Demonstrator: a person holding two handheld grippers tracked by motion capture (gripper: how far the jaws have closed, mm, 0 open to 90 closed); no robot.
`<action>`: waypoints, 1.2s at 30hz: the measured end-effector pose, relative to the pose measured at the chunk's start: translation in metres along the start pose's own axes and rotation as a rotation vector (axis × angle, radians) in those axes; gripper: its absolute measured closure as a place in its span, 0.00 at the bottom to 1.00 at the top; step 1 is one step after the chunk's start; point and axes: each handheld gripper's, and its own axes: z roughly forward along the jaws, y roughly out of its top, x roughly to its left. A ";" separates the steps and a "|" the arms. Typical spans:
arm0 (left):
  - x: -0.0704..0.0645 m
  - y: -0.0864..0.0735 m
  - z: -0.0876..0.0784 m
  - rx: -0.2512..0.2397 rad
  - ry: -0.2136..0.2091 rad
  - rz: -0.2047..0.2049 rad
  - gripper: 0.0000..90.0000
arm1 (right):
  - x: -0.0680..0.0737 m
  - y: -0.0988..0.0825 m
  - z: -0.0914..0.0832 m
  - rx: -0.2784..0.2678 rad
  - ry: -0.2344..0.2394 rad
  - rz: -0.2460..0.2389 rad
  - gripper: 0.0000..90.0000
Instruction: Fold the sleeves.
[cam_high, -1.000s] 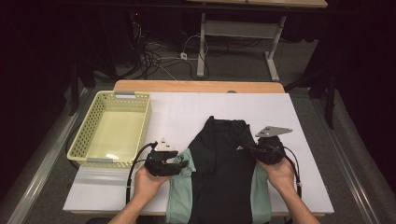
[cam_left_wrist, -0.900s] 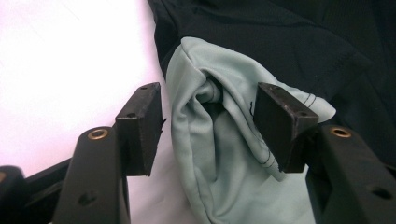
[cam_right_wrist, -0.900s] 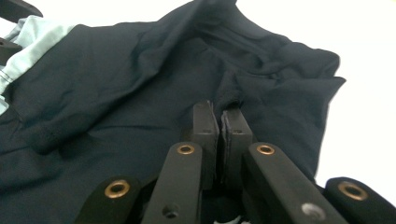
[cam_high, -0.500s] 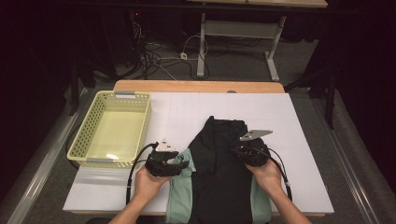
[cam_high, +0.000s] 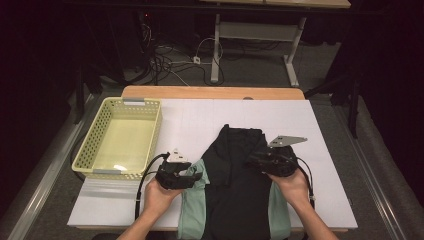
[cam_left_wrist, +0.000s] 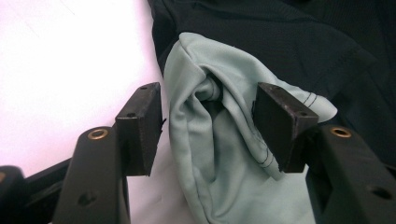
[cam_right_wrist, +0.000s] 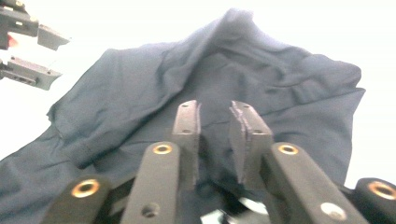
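Moved: right gripper (cam_high: 250, 161) has carried the black fold inward since the earlier frame; its jaws have just been opening, a narrow gap, nothing pinched.
Garment (cam_high: 240, 200): lower centre of the white table (cam_high: 325, 150), black knit, soft creases, mint-green sleeves.
Left gripper (cam_left_wrist: 208, 121): half-spread jaws around the bunched mint sleeve (cam_left_wrist: 219, 154).
Basket (cam_high: 90, 150): left, yellow perforated plastic.

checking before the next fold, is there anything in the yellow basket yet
No, in the high view the yellow basket sits to the left of the black and green garment with its bare floor showing and nothing lying inside.
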 end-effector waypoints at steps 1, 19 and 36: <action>0.000 0.000 0.000 0.000 0.000 0.000 0.46 | -0.002 0.000 -0.004 -0.004 -0.008 0.003 0.85; -0.001 -0.001 0.003 0.014 -0.002 -0.004 0.46 | -0.017 -0.042 -0.018 0.056 -0.016 0.058 0.95; -0.002 -0.001 0.003 0.022 0.008 0.006 0.46 | -0.033 -0.042 -0.050 -0.053 -0.109 0.107 0.87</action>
